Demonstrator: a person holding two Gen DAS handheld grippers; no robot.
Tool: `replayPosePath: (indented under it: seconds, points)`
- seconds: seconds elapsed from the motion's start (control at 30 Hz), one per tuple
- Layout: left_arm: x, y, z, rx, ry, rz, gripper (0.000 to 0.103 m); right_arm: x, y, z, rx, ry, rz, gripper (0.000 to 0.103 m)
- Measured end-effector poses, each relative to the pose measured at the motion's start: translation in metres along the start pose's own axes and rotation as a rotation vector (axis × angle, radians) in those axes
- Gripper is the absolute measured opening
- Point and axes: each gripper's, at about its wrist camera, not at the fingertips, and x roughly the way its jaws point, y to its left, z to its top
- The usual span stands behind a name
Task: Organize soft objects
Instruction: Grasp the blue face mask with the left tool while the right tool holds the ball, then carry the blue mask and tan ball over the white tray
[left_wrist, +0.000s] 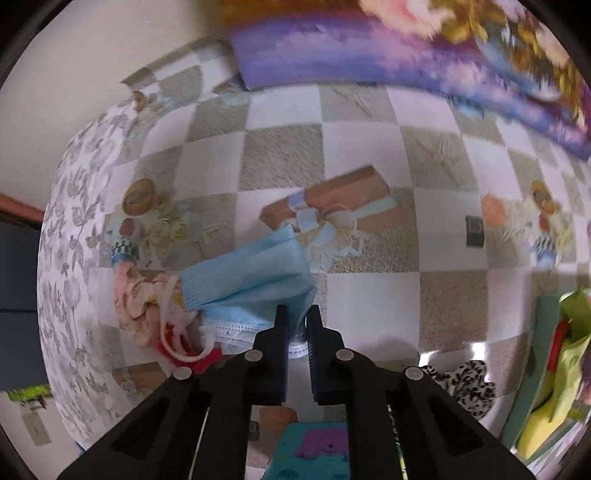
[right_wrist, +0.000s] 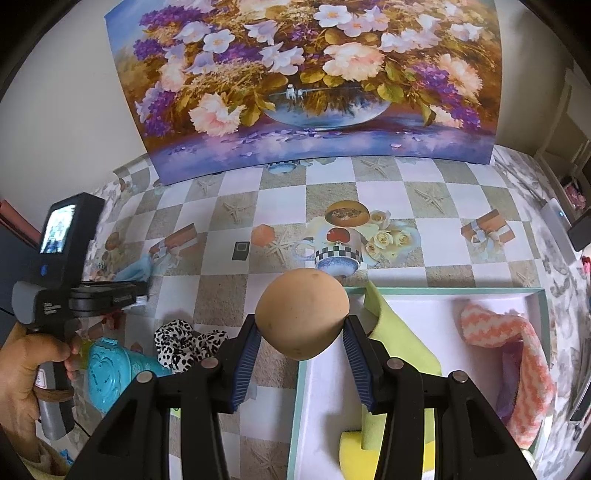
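Black fingers of the left gripper (left_wrist: 295, 321) fill the bottom of the left wrist view, pinched nearly together on the lower edge of a blue face mask (left_wrist: 251, 277) that lies on the checkered tablecloth (left_wrist: 369, 155), just left of centre, beside a crumpled pink cloth (left_wrist: 140, 306). Over in the right wrist view, the right gripper (right_wrist: 301, 338) sits partly open with its blue pads pressed on either side of a tan sponge ball (right_wrist: 302, 312), holding it mid-frame above the near left corner of the teal-rimmed tray (right_wrist: 443, 291). That tray, at lower right, already has a lime cloth (right_wrist: 399, 343), a yellow sponge (right_wrist: 351, 450) and a coral zigzag towel (right_wrist: 517, 354) inside. Looks like the sorting is well under way: ball ready to drop, mask just gripped. Next, the mask needs a clean lift so its loops don't drag the pink cloth along, then a carry toward the tray. A leopard scrunchie (right_wrist: 184, 343) and a teal toy (right_wrist: 110, 373) wait at lower left.
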Motion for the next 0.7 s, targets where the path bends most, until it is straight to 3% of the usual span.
replayPosePath:
  seconds: [0.4,0.7]
  points:
    - [-0.099,0.014,-0.029,-0.088,-0.233,-0.074,0.006,-0.041,-0.009,-0.009,0.044,-0.05,0.037,0.049]
    - [-0.168,-0.023,-0.071,-0.11,-0.422,-0.248,0.006,-0.067,-0.032,-0.026,0.092,-0.08,0.011,0.049]
